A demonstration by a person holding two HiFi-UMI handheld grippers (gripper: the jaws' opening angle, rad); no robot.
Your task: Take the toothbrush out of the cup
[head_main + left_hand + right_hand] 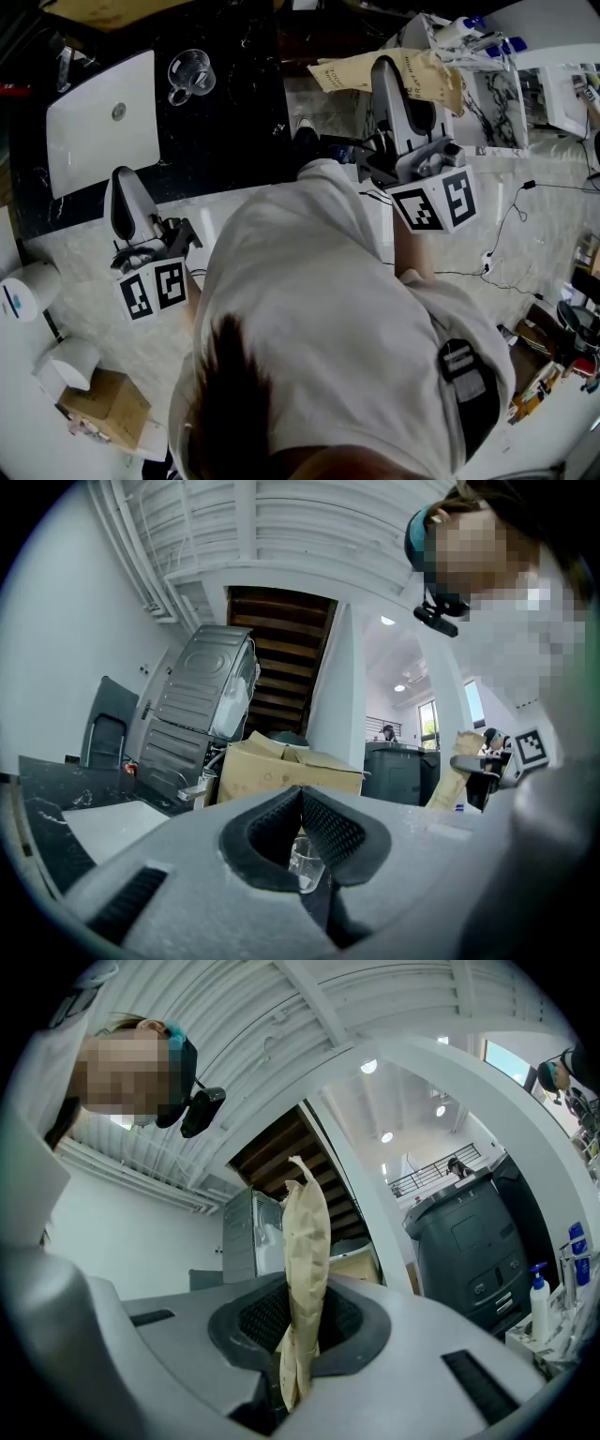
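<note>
Currently my right gripper (386,66), at one o'clock, tilts upward, clamping a paper bag (427,77). At nine o'clock my left gripper (125,183) sits level, closed and empty.

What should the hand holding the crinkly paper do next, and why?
Probably put the paper bag down first. The right gripper is shut on it, so it cannot pick up anything else. The clear cup sits apart from both grippers on the black table, and I can see no toothbrush in it from here.

White board (94,131) on dark table (234,94), brown paper bag (412,75), perhaps paper rolls (70,361)
</note>
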